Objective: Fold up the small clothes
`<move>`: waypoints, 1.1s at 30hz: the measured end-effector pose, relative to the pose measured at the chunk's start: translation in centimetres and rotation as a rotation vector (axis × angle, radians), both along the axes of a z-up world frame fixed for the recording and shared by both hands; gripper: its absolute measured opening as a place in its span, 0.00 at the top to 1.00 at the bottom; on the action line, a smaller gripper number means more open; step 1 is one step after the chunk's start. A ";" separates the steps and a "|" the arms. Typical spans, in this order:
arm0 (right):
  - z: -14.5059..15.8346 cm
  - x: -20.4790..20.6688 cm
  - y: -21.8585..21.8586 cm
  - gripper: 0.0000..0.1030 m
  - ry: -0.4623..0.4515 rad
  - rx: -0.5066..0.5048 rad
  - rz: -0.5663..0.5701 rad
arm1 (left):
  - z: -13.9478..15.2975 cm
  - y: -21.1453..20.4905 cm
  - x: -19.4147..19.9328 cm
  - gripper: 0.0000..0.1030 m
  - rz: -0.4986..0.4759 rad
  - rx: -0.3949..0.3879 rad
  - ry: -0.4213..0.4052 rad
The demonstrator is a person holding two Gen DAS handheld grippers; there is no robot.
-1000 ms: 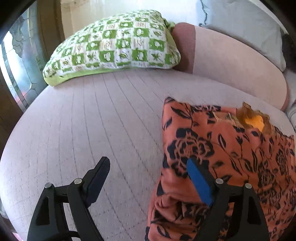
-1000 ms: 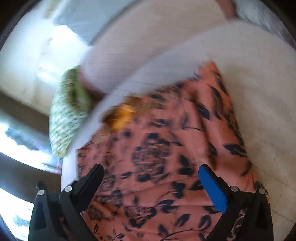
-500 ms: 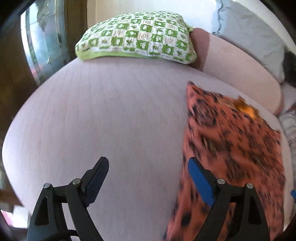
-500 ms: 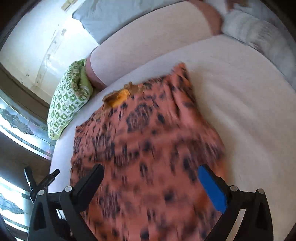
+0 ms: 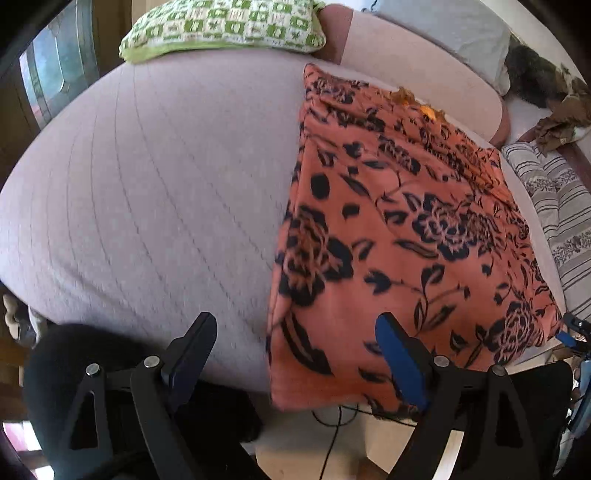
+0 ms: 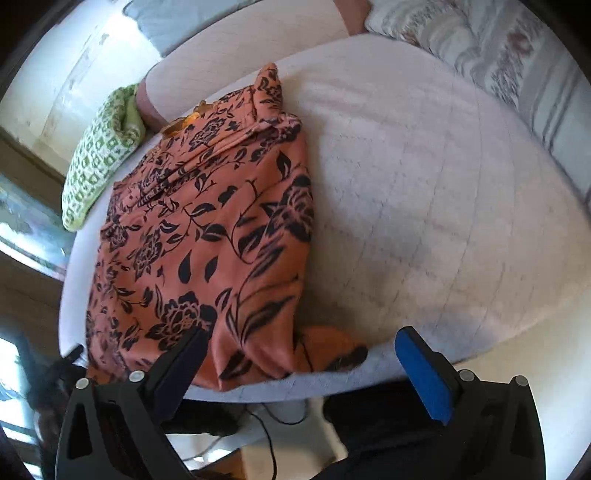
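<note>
An orange garment with a dark floral print (image 5: 399,229) lies spread on the pale pink mattress (image 5: 147,192), its near hem hanging over the front edge. It also shows in the right wrist view (image 6: 207,229), with a yellow-orange neckline at the far end. My left gripper (image 5: 295,354) is open and empty, held above the bed's front edge by the garment's near left corner. My right gripper (image 6: 303,365) is open and empty, above the near right corner of the garment.
A green and white checked pillow (image 5: 225,26) lies at the head of the bed. A pink bolster (image 5: 417,70) and a grey pillow (image 5: 443,29) sit behind the garment. Striped bedding (image 5: 561,206) lies to the right. A cable runs on the floor below (image 6: 269,435).
Both grippers have pulled back from the garment toward the bed's front edge and risen. The garment now lies flat and spread out. Both stay open.
</note>
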State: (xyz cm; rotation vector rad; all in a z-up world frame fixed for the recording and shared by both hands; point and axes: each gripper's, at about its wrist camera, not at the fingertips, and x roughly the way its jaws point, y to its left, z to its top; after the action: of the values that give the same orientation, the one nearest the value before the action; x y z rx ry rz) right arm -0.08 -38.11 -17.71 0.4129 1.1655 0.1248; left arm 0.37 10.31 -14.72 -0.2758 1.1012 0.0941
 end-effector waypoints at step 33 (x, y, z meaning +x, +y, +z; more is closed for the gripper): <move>-3.5 3.2 3.6 0.23 0.129 -0.061 0.287 | -2.6 -1.7 -1.2 0.56 -0.116 -0.047 0.048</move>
State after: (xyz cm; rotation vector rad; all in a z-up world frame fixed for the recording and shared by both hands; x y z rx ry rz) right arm 3.15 -34.54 -21.18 0.1995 1.3486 0.3151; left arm -0.85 8.63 -17.34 -0.2528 1.1653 -0.0285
